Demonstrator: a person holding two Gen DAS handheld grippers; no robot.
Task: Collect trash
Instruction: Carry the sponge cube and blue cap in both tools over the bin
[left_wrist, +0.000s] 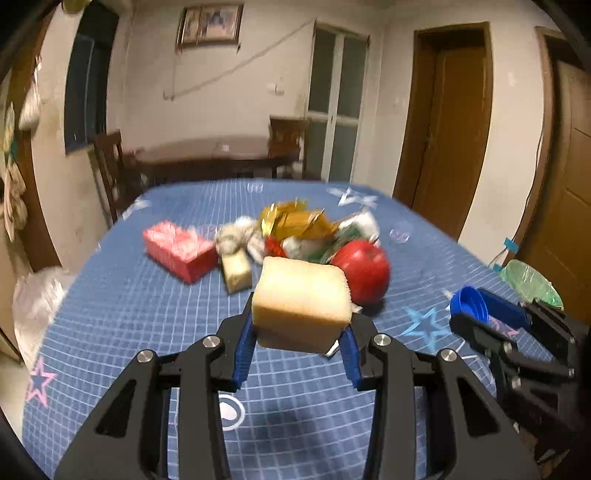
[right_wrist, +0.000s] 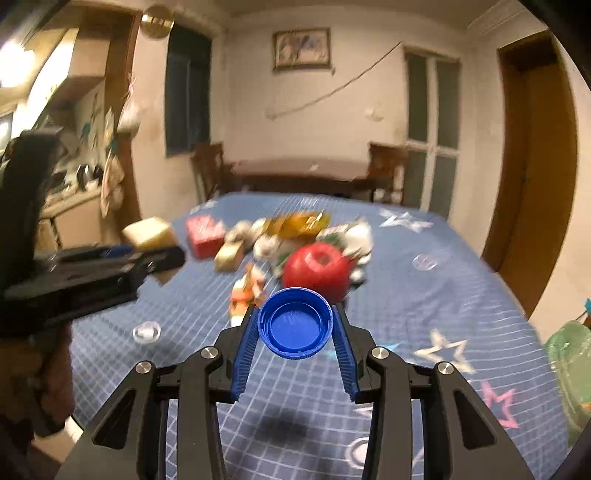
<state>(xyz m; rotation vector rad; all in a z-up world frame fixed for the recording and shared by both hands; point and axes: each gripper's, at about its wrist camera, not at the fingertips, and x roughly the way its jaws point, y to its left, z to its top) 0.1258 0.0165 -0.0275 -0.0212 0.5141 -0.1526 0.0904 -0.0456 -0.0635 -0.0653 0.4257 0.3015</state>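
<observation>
My left gripper (left_wrist: 301, 321) is shut on a pale yellow sponge block (left_wrist: 301, 297), held above the blue tablecloth (left_wrist: 147, 314). My right gripper (right_wrist: 295, 325) is shut on a blue bottle cap (right_wrist: 295, 323), its hollow side facing the camera. In the left wrist view the right gripper (left_wrist: 476, 314) shows at the right edge with the blue cap (left_wrist: 467, 304). In the right wrist view the left gripper (right_wrist: 147, 254) shows at the left with the sponge (right_wrist: 149, 232). A red apple (left_wrist: 364, 269) (right_wrist: 317, 269) lies just beyond both.
Mid-table lies a heap: a pink box (left_wrist: 179, 249), a second sponge piece (left_wrist: 236, 271), gold wrappers (left_wrist: 295, 219), white crumpled paper (left_wrist: 236, 234) and an orange wrapper (right_wrist: 245, 291). A green plastic bag (left_wrist: 532, 280) hangs at the table's right edge. A dark table with chairs (left_wrist: 210, 155) stands behind.
</observation>
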